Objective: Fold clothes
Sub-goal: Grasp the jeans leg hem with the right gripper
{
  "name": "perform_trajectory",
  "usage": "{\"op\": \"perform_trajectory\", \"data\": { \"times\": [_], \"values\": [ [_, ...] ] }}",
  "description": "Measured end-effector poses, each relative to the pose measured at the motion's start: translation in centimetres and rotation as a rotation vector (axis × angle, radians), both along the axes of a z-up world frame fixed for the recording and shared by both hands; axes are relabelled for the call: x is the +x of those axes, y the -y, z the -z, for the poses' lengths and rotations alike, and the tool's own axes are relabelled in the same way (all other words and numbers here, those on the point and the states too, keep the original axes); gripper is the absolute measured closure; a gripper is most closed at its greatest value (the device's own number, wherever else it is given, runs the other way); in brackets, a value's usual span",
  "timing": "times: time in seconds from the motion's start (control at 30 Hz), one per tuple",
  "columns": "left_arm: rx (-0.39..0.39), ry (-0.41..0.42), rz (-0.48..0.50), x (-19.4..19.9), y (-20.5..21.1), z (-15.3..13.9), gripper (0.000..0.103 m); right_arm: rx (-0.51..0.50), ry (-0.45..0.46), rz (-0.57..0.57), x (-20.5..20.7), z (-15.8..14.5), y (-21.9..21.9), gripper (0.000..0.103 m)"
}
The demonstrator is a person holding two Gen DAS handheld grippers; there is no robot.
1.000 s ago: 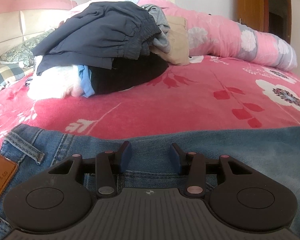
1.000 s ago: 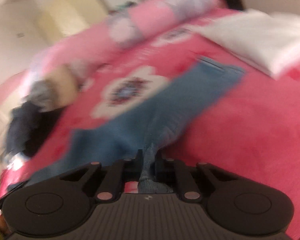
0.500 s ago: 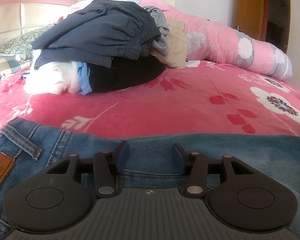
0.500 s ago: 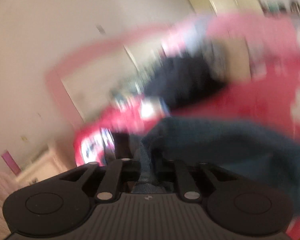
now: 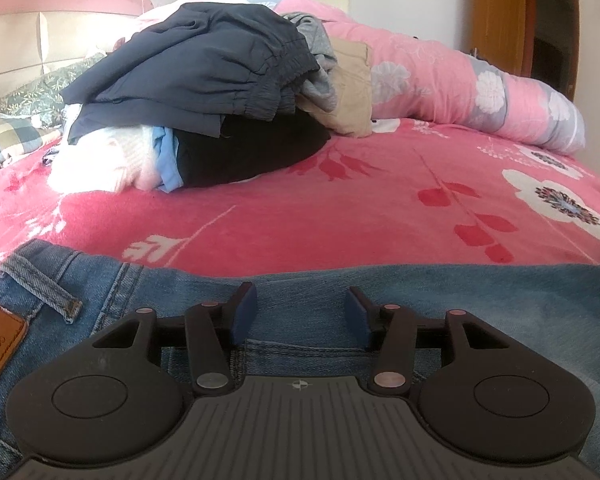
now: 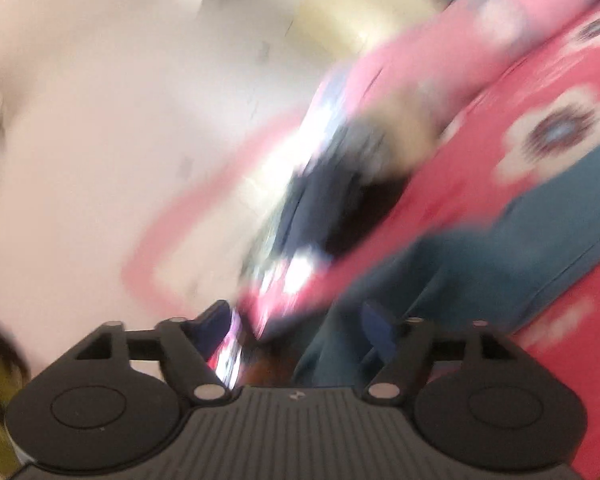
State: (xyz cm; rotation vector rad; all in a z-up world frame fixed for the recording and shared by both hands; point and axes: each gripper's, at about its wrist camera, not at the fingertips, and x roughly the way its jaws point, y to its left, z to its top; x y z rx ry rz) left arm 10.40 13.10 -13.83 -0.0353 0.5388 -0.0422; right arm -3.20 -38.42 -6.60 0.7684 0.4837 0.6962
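Left tongs point(image 5: 301, 311) parted over jeans point(image 5: 480, 300) — right tongs point(image 6: 296, 330) opening

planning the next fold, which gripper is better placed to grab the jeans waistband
Left. The left gripper hangs open right over the jeans by the waistband. The right gripper is opening, its view blurred.

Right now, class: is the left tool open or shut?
Open: the left tool shows its pads apart, flat jeans beneath, nothing pinched between them.

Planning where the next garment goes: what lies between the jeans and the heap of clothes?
In the left wrist view, only bare red flowered bedspread separates the jeans from the heap of clothes.
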Motion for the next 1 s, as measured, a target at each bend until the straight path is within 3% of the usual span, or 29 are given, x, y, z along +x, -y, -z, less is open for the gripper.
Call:
{"op": "perform_trajectory", "data": {
  "times": [0.07,0.17,0.23,0.3,0.47,0.53,0.57,0.6,0.67,0.87,1.0],
  "values": [
    [-0.001,0.001,0.0,0.0,0.0,0.0,0.053,-0.026,-0.077,0.212,2.1,1.0,4.7,0.024],
    [0.0,0.001,0.0,0.0,0.0,0.0,0.053,-0.082,-0.292,0.548,6.1,3.8,12.0,0.025],
    [0.002,0.002,-0.001,0.0,0.0,0.0,0.053,-0.107,-0.409,0.721,8.4,5.8,15.9,0.033],
    [0.004,0.003,-0.002,0.0,0.1,0.0,0.053,-0.137,-0.501,0.801,10.7,7.3,17.9,0.041],
    [0.009,0.006,-0.004,-0.1,0.2,0.1,0.053,-0.292,-0.473,0.907,14.9,7.4,17.8,0.05],
    [0.002,0.007,-0.003,-0.1,0.1,0.1,0.053,-0.334,-0.477,0.97,15.7,8.0,17.5,0.085],
    [-0.002,0.007,-0.003,-0.1,0.0,0.1,0.053,-0.324,-0.467,0.98,15.4,8.1,17.4,0.088],
    [-0.008,0.007,-0.002,-0.1,0.0,0.1,0.053,-0.306,-0.454,0.985,15.0,8.3,17.4,0.099],
    [-0.018,0.007,-0.001,0.0,-0.2,0.1,0.053,-0.285,-0.409,1.006,13.5,7.5,17.3,0.1],
    [-0.03,0.008,0.002,0.0,-0.4,0.1,0.052,-0.353,-0.273,1.075,8.4,2.4,17.5,0.1],
    [-0.038,0.009,0.004,0.0,-0.5,0.1,0.052,-0.357,-0.302,1.096,6.0,1.9,19.4,0.1]
  ]
}}
